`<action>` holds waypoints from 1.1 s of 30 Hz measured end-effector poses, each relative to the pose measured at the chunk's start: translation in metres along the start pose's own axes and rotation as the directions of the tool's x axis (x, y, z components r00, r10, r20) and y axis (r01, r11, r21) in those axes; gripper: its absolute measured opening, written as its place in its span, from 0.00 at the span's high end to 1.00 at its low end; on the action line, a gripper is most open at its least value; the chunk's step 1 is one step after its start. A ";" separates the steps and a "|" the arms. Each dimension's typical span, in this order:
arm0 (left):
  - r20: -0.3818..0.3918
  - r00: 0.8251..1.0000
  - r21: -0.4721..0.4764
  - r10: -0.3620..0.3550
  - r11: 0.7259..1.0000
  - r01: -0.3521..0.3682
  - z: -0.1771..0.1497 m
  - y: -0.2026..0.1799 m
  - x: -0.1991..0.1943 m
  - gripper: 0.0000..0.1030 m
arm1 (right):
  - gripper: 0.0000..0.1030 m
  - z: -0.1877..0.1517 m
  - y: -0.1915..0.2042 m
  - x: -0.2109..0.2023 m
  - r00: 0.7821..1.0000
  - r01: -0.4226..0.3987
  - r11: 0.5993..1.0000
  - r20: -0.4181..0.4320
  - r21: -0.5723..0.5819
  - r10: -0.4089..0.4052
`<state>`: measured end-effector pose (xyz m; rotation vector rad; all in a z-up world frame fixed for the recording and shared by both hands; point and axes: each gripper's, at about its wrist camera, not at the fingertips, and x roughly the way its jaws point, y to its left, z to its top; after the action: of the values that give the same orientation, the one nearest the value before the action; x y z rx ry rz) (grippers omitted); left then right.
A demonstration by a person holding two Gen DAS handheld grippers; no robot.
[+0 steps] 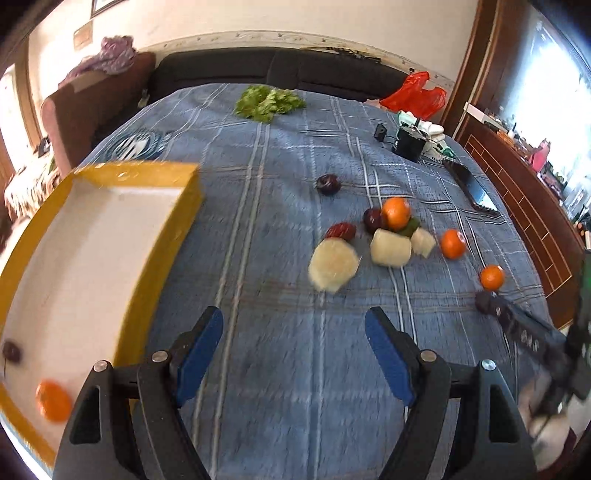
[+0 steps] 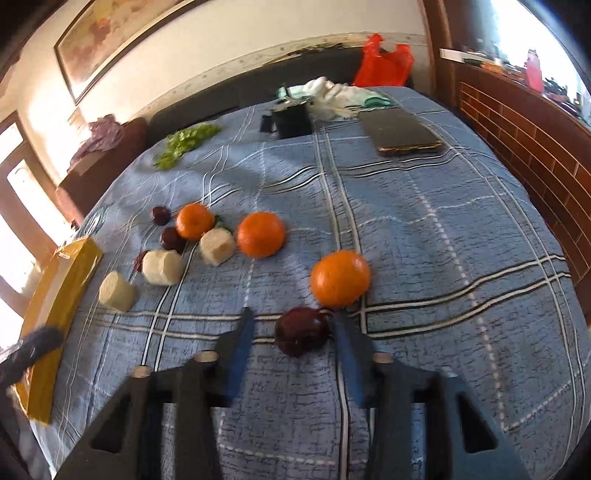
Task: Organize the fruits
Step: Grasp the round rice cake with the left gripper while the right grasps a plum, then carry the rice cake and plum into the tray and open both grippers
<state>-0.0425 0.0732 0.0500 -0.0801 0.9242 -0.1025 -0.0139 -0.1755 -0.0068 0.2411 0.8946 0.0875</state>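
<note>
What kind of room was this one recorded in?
Likely a home living room: a dark sofa behind the table with a blue plaid cloth, a framed picture on the wall, and a wooden cabinet beside it.

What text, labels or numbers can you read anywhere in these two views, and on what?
None can be read.
Round emblem printed on the blue plaid cloth: blurred, no letters made out.
Pale marks on the right hand-held gripper arm, seen from the left wrist: smeared by motion.
Framed picture on the wall: no legible writing.
Yellow box, phone and red bag: no text visible.
</note>
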 end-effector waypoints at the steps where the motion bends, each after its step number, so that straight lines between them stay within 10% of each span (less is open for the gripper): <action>1: 0.006 1.000 0.011 -0.005 1.000 0.005 0.004 -0.004 0.006 0.24 | 0.68 -0.001 0.001 0.001 1.000 -0.002 1.000 -0.005 -0.004 0.002; 12: -0.005 0.998 0.140 0.064 0.988 -0.063 0.026 -0.035 0.069 0.26 | 0.69 0.000 0.000 0.002 0.998 -0.056 0.998 -0.010 0.009 0.056; 14: -0.028 0.998 0.144 0.061 0.988 -0.056 0.024 -0.036 0.071 0.67 | 0.69 0.001 -0.001 0.001 0.998 -0.061 0.998 -0.005 0.010 0.061; 15: -0.049 0.998 0.135 0.043 0.990 -0.036 0.022 -0.036 0.071 0.68 | 0.69 0.000 -0.001 -0.001 0.998 -0.062 0.998 0.004 0.010 0.062; 25: 0.068 0.997 -0.014 -0.036 0.999 0.037 0.009 0.017 -0.030 0.67 | 0.69 0.001 0.005 -0.012 0.996 -0.058 0.998 0.073 -0.016 0.059; 33: 0.159 0.987 -0.180 0.030 0.984 -0.001 0.000 0.118 -0.120 0.67 | 0.69 0.007 0.026 -0.034 0.993 -0.026 0.999 0.116 -0.041 0.031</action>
<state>-0.1080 0.2051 0.1320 -0.2454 0.7704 0.0026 -0.0289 -0.1573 0.0299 0.2203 0.7724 0.1161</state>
